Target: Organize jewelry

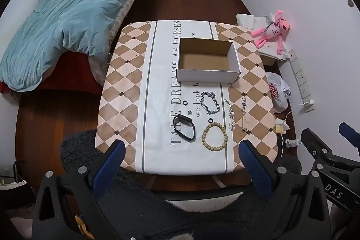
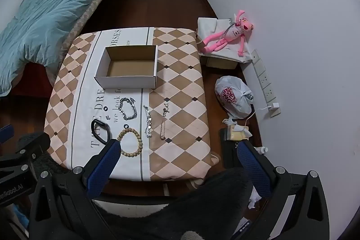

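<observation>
The tabletop (image 1: 126,73), under a diamond-patterned cloth, carries an empty cardboard box (image 1: 208,61) at its far middle, and every piece of jewelry lies on the near side of that box. Nothing has gone into the box, so the task looks to be at its start, with a first pick to choose.

Nearest the box is the silver chain bracelet (image 1: 210,102). Nearer than that and to its left sits the black band (image 1: 185,127), with the wooden bead bracelet (image 1: 214,137) just beside it on the right. Right of the box's near corner, two thin chains (image 1: 230,116) (image 1: 244,115) lie stretched out side by side. Two small black rings (image 1: 185,103) (image 1: 210,120) and a tiny dark piece (image 1: 190,112) lie between the larger items.

The left hand-held gripper (image 1: 180,161) is spread wide and holds nothing, poised off the near edge below the band and beads. The right hand-held gripper (image 2: 177,163) is likewise released, its left finger overlapping the bead bracelet in its view.

A sound start would probably be the bulky bead bracelet, pinched across its rim. The thin chains likely need a low, flat pinch at mid-length so they do not drag.
</observation>
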